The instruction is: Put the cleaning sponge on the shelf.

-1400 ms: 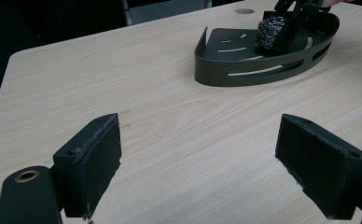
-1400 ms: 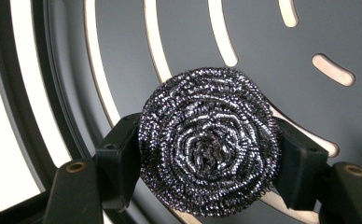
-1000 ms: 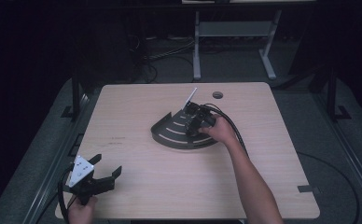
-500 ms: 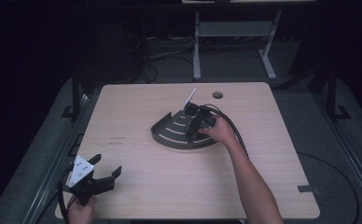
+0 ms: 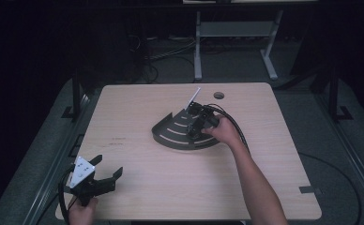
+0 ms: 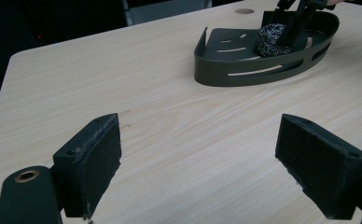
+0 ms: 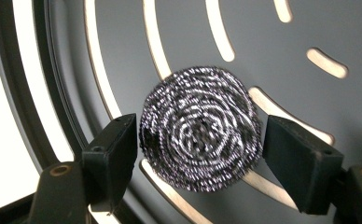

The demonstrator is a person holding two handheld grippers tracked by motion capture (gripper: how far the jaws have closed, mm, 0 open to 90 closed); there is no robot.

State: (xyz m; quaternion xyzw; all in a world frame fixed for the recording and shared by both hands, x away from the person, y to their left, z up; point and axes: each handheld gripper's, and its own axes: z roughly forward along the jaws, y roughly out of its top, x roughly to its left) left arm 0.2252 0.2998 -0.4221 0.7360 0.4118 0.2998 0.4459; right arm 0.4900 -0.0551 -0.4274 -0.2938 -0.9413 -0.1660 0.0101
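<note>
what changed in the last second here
The right tongs have just been opening; their pads now flank the steel wool scourer lying in the black corner tray, apparently letting it go. Both hands, the tray and the open left tongs stayed where they were.

A pale wood-grain bench (image 5: 170, 187) carries a dark, fan-shaped slotted tray (image 5: 173, 133) near its middle, toward the far side. A small round hole (image 5: 219, 95) sits close to the bench's far edge, beyond the tray.
</note>
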